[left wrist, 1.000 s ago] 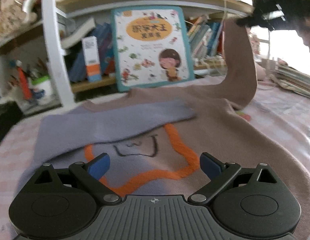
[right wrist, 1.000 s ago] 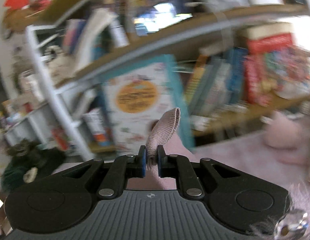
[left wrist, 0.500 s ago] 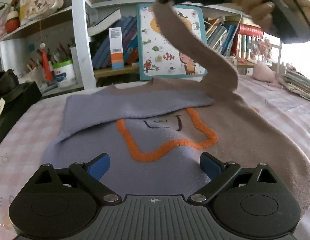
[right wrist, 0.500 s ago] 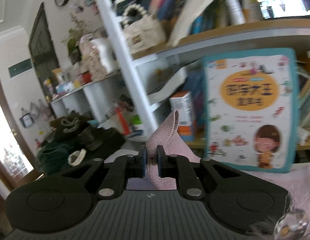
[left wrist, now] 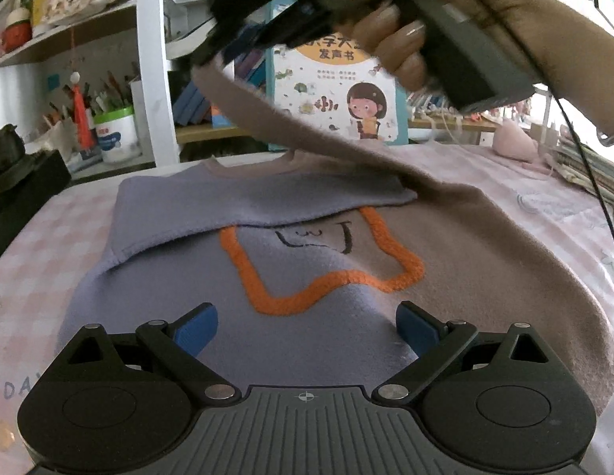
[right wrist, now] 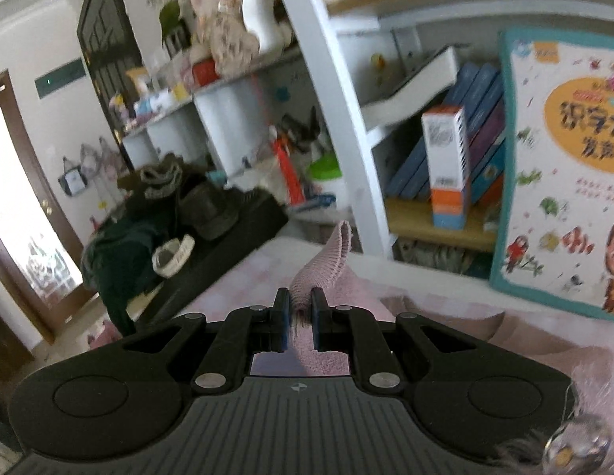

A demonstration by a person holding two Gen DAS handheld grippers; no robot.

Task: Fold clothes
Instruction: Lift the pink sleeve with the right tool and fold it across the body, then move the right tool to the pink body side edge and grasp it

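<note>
Sweater [left wrist: 445,245] lies flat on the pink checked tablecloth [left wrist: 41,245], half lavender, half mauve, one orange outline stitched across the chest. One lavender sleeve [left wrist: 243,198] folded over; right gripper [right wrist: 298,322] pinches the mauve cuff [right wrist: 326,261] aloft. Left gripper [left wrist: 307,326] hovers, jaws wide, empty.

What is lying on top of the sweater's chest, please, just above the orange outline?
A folded lavender sleeve lies across the sweater, covering the top of the orange outline. Whatever design continues beneath is hidden. The brown sleeve hangs above.
</note>
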